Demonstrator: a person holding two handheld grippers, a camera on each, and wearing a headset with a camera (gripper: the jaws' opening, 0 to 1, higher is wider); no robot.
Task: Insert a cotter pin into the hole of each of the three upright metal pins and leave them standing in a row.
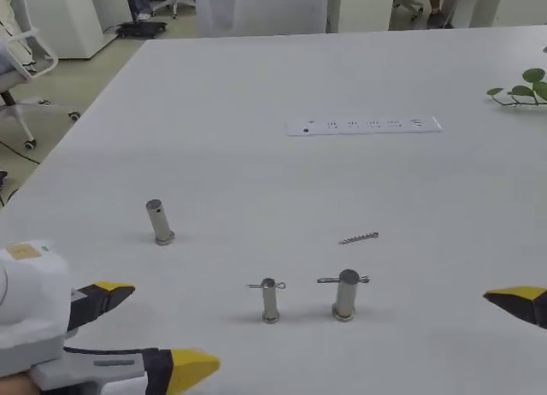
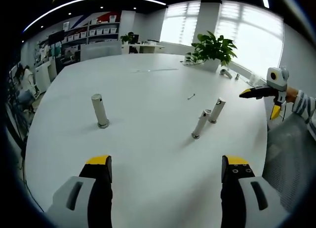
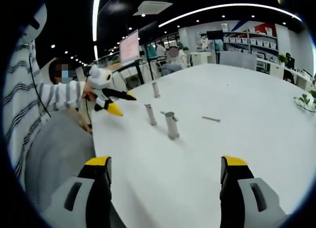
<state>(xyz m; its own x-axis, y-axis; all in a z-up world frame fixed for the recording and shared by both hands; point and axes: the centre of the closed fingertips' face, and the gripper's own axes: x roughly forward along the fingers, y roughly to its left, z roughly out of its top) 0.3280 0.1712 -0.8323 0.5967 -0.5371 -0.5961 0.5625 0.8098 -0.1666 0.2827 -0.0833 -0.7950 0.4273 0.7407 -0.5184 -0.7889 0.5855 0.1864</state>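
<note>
Three upright metal pins stand on the white table point(image 1: 256, 156). The far-left pin point(image 1: 159, 221) point(image 2: 100, 111) point(image 3: 156, 90) has no cotter pin through it. The middle pin point(image 1: 270, 299) point(image 2: 201, 123) point(image 3: 149, 114) and the right pin point(image 1: 345, 294) point(image 2: 216, 110) point(image 3: 171, 125) each carry one through the top. A loose cotter pin point(image 1: 358, 238) point(image 2: 190, 96) point(image 3: 211, 119) lies flat behind them. My left gripper point(image 1: 158, 327) point(image 2: 167, 164) hovers open at the near left, holding nothing. My right gripper point(image 1: 520, 299) point(image 3: 165, 164) is open and empty at the right edge.
A white power strip point(image 1: 363, 126) lies across the table farther back. A small plant sprig point(image 1: 523, 89) sits at the far right. Office chairs point(image 1: 21, 79) stand off the table's left edge. In the right gripper view a person in a striped sleeve point(image 3: 59, 97) holds the left gripper.
</note>
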